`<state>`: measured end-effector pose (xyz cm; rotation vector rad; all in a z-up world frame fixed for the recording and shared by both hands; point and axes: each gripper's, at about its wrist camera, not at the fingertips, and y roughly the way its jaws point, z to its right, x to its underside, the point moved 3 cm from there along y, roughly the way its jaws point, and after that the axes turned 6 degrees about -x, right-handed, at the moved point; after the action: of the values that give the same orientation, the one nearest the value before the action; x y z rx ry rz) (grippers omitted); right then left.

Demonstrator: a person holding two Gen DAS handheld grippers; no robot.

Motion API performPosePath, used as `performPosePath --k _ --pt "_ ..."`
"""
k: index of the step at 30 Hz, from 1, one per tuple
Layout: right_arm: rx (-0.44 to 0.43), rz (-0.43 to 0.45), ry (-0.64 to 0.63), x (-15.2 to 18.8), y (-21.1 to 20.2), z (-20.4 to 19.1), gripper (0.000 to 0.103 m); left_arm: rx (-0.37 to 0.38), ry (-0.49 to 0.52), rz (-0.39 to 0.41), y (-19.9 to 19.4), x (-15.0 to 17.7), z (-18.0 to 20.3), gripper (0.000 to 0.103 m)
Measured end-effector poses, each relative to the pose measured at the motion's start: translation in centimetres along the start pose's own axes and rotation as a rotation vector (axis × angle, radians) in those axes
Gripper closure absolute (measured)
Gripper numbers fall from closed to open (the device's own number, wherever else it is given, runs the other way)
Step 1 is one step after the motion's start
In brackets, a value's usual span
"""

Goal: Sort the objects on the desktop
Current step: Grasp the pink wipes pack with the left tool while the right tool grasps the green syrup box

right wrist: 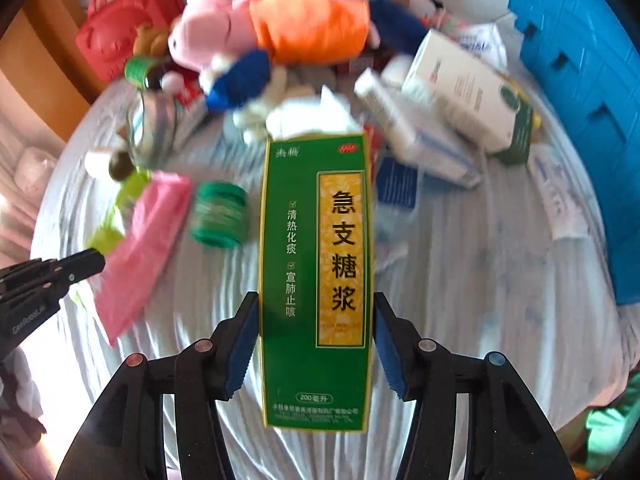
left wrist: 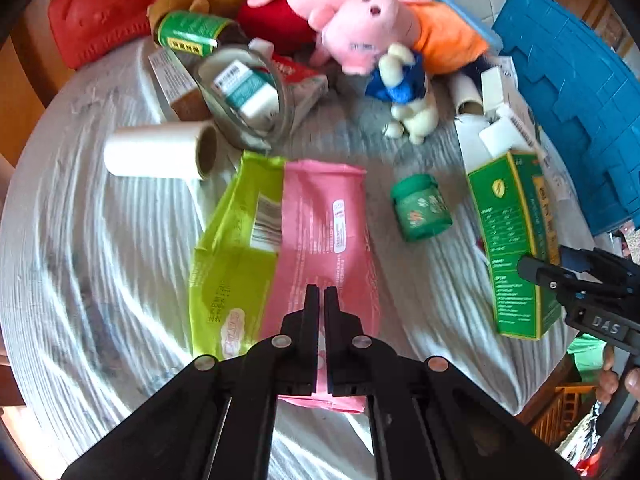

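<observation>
My left gripper [left wrist: 322, 294] is shut on a pink packet [left wrist: 320, 232] that lies over a lime-green packet [left wrist: 236, 248] on the white cloth. My right gripper [right wrist: 316, 306] is shut on a tall green medicine box [right wrist: 316, 280], its blue pads pressed to the box's long sides. The box also shows in the left wrist view [left wrist: 512, 240] with the right gripper [left wrist: 536, 270] at its near end. A small green jar [left wrist: 420, 208] stands between packet and box; it also shows in the right wrist view [right wrist: 218, 214].
Pink pig plush toys [left wrist: 360, 28], a small white and blue plush [left wrist: 404, 92], a white paper roll [left wrist: 160, 154], a clear tub [left wrist: 248, 96] with a box inside, a green bottle [left wrist: 188, 32], white cartons [right wrist: 468, 92], a red bag [left wrist: 100, 12] and a blue crate [left wrist: 572, 100] crowd the far side.
</observation>
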<state>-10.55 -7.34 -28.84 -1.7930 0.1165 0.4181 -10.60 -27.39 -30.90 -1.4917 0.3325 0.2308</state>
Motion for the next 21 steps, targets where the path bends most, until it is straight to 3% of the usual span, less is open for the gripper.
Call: performPosePath --k 1,4,6,11,13,16,19,21 --pt "-0.004 -0.006 0.003 0.2 0.2 0.1 0.046 -0.013 0.01 -0.008 0.6 0.2 0.1 0.093" --pt "-0.008 -0.024 0.006 0.5 0.6 0.2 0.037 0.018 0.029 0.008 1.6 0.4 0.6 0.062" --pt "-0.008 -0.028 0.007 0.7 0.7 0.3 0.034 -0.005 0.041 -0.002 2.4 0.5 0.7 0.0" --pt "-0.01 -0.027 0.024 0.8 0.6 0.6 0.032 -0.203 0.103 -0.012 4.0 1.2 1.0 0.0" --pt "-0.009 -0.022 0.028 0.8 0.4 0.8 0.03 -0.197 0.076 -0.004 4.0 1.1 0.7 0.0" --pt "-0.009 -0.019 0.041 0.9 0.4 1.0 0.017 -0.189 0.077 -0.019 4.1 0.8 0.4 0.0" --pt "-0.016 -0.019 0.053 0.9 0.6 1.0 0.015 -0.188 0.079 -0.017 4.1 0.8 0.4 0.001" --pt "-0.016 -0.021 0.054 0.8 0.9 0.8 0.014 -0.183 0.078 0.007 3.6 0.8 0.3 0.021"
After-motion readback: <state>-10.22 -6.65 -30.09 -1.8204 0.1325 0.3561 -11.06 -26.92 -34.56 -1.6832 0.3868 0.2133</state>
